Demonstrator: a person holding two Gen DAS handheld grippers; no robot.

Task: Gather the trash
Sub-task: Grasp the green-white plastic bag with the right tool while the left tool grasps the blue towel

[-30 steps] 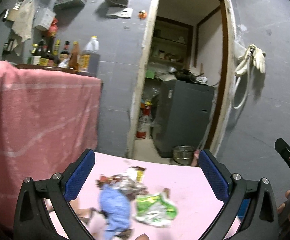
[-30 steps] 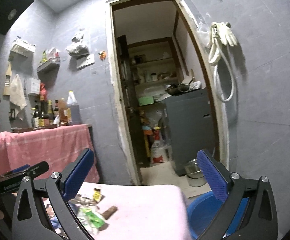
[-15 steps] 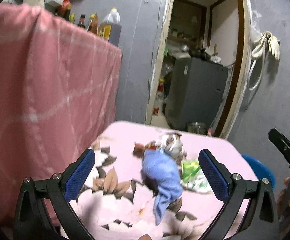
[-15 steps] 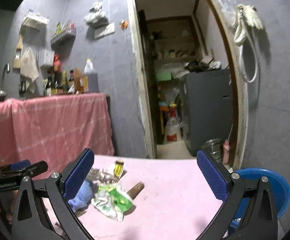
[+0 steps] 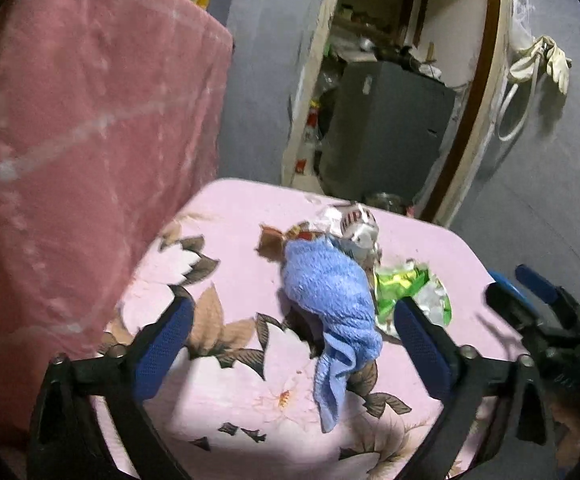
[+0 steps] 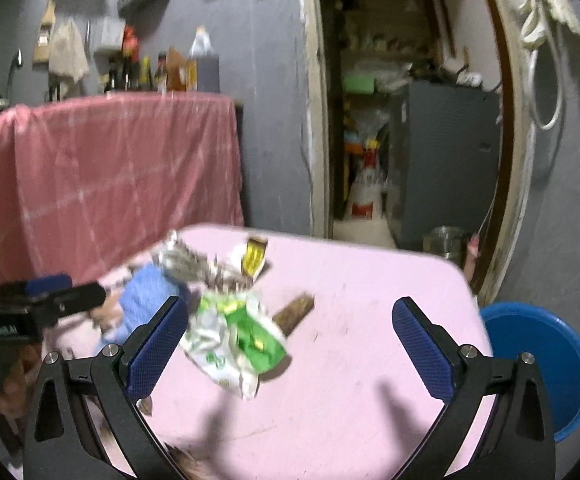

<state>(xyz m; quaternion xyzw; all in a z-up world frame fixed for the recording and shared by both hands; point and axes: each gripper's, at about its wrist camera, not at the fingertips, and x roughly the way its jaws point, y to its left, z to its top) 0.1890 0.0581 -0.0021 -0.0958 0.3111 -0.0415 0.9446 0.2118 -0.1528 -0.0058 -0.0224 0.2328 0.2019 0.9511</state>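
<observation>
Trash wrappers point(image 6: 234, 332) lie mid-table point(image 6: 370, 320), a blue cloth point(image 5: 330, 296) at their nine o'clock. Left gripper point(image 5: 290, 332), just narrowing, and right gripper point(image 6: 290, 340) both gape, empty. Crinkly, featherlight, probably slippery film: pinch a crumpled fold.

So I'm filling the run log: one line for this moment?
phase: approach | left gripper: open, closing, over blue cloth | right gripper: open, near green wrapper | held: nothing

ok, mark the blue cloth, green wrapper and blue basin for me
blue cloth point(image 5: 326, 288), left wrist view, middle of the bunched part
green wrapper point(image 6: 246, 332), right wrist view, green printed centre
blue basin point(image 6: 546, 344), right wrist view, inside surface
</observation>
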